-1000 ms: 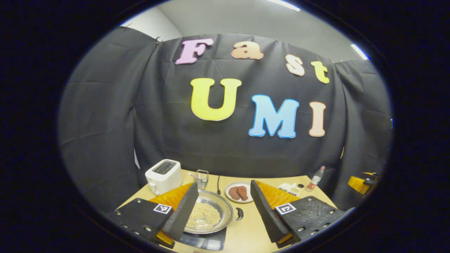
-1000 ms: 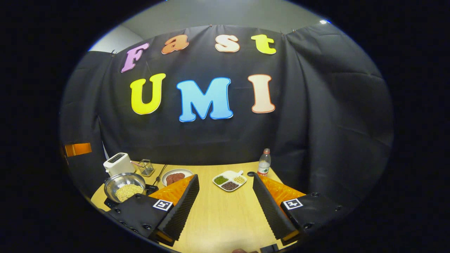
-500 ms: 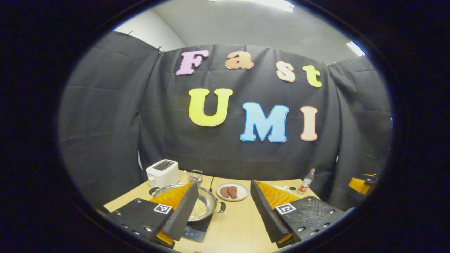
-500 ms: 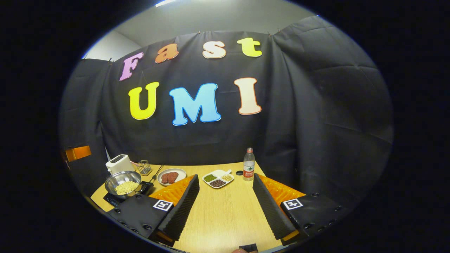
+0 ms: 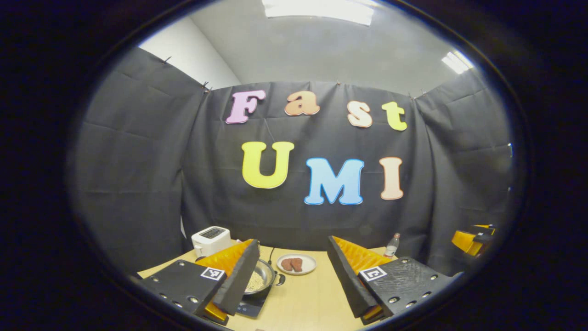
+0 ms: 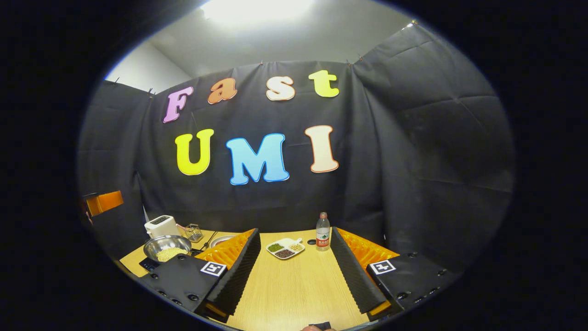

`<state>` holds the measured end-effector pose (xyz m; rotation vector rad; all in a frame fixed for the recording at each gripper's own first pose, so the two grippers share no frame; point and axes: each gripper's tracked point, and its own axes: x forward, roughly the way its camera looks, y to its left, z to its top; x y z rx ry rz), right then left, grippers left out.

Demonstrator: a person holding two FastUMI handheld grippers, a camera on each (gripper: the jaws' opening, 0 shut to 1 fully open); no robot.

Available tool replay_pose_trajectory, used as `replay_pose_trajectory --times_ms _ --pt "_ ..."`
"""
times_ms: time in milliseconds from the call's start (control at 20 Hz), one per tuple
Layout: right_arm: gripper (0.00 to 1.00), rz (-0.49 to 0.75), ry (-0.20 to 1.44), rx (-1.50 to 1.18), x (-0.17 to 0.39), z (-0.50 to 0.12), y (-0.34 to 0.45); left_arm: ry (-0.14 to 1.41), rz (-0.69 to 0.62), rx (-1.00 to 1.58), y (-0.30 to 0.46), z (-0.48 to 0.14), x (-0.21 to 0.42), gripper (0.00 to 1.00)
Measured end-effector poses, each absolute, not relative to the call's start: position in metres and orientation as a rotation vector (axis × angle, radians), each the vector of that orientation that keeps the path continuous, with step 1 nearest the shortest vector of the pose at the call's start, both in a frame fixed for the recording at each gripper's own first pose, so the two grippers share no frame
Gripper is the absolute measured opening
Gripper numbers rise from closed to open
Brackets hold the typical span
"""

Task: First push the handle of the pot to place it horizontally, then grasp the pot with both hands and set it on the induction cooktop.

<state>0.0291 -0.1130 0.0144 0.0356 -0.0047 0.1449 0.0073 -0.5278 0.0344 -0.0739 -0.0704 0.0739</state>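
Note:
A steel pot (image 5: 261,280) holding pale beans sits on the black induction cooktop (image 5: 253,305) at the table's left, partly hidden behind my left finger. Its small black side handle (image 5: 280,278) points right. My left gripper (image 5: 292,241) is open and empty, held back from the pot and above the table's near edge. In the right gripper view the pot (image 6: 167,247) and the cooktop (image 6: 149,264) lie far left. My right gripper (image 6: 294,232) is open and empty over the middle of the table, well to the right of the pot.
A white toaster (image 5: 210,240) stands behind the pot, with a wire basket (image 6: 194,232) beside it. A plate of meat (image 5: 296,264), a divided dish of beans (image 6: 285,248) and a bottle (image 6: 323,225) sit toward the back. Black cloth walls the booth.
Both grippers have drawn back from the table and tilted upward, so the pot and dishes look smaller and lower. The pot has stayed on the cooktop. Both stay open.

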Motion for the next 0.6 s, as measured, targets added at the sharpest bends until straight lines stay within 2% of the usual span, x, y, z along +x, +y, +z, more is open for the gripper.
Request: replay_pose_trajectory --times_ms 350,600 --pt "0.97 0.127 0.043 -0.003 0.007 -0.003 -0.085 -0.053 -0.004 -0.112 -0.514 0.008 -0.007 0.88" --pt "0.97 0.117 0.015 -0.011 -0.002 0.0 -0.067 -0.069 0.017 -0.115 -0.481 0.008 -0.018 0.88"
